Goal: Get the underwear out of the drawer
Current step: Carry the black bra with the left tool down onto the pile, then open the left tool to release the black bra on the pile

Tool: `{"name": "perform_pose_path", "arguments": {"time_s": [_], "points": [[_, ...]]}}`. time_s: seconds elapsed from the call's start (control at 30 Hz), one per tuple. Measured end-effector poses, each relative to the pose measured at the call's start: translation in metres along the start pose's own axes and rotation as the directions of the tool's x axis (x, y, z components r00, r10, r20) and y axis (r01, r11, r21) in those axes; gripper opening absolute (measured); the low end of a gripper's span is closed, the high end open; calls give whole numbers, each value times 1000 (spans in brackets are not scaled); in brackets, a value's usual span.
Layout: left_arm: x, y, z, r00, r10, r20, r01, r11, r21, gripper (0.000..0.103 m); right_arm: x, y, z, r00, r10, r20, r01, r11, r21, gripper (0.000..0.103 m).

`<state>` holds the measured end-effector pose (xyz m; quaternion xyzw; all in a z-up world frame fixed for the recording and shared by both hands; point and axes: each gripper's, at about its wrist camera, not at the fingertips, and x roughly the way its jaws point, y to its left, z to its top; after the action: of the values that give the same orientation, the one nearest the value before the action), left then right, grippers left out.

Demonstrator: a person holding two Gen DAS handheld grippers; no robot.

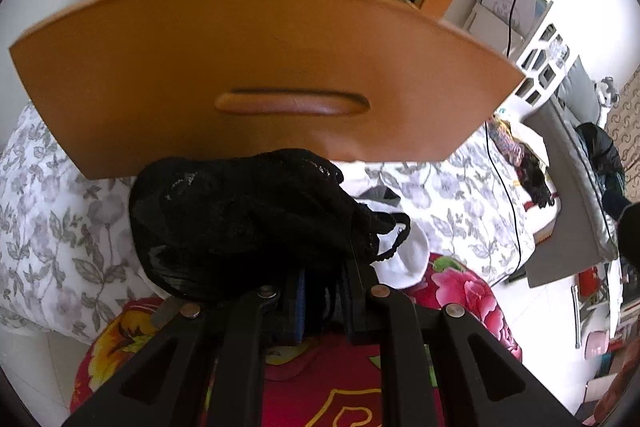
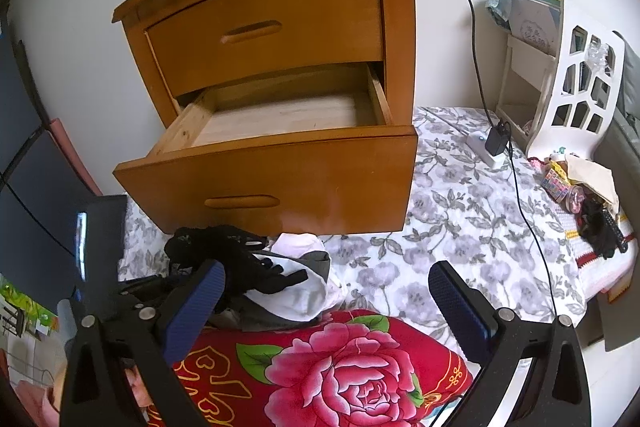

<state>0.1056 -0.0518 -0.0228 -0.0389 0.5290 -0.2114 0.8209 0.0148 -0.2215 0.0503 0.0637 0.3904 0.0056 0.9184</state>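
While the lower drawer (image 2: 280,119) sits pulled out and bare, the black underwear (image 1: 240,219) is already out, clamped in the left gripper (image 1: 320,303).
It hangs ahead of those fingers, below the drawer front and above the clothes pile (image 2: 296,291) on the floral bedding (image 2: 460,227) (plenty of room to drop it). Right gripper (image 2: 328,311) gapes wide, holding nothing.

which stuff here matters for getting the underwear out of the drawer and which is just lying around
Job:
- black underwear, clamped in left gripper
- open lower drawer
- right gripper, open

Lying about:
- red floral cushion
- white shelf
- charger
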Motion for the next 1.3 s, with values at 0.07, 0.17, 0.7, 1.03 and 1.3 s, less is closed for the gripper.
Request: {"name": "perform_pose_path", "arguments": {"time_s": [0.07, 0.17, 0.7, 1.03, 1.3], "points": [[6, -1, -1, 1000, -3, -20, 3, 1000, 2, 15, 0, 1, 0, 1000, 0, -1, 0, 1000, -3, 103], [16, 0, -3, 999, 4, -47, -4, 1000, 0, 15, 0, 1, 0, 1000, 0, -2, 0, 1000, -6, 103], [-8, -2, -6, 998, 4, -63, -4, 1000, -2, 35, -2, 0, 0, 1000, -4, 3, 4, 1000, -5, 103], [-83, -4, -2, 997, 25, 75, -26, 1000, 13, 36, -15, 4, 4, 999, -6, 34, 7, 1000, -13, 103], [-162, 3, 5, 946, 96, 308, -92, 995, -28, 49, -26, 13, 8, 998, 0, 57, 2, 999, -36, 103]]}}
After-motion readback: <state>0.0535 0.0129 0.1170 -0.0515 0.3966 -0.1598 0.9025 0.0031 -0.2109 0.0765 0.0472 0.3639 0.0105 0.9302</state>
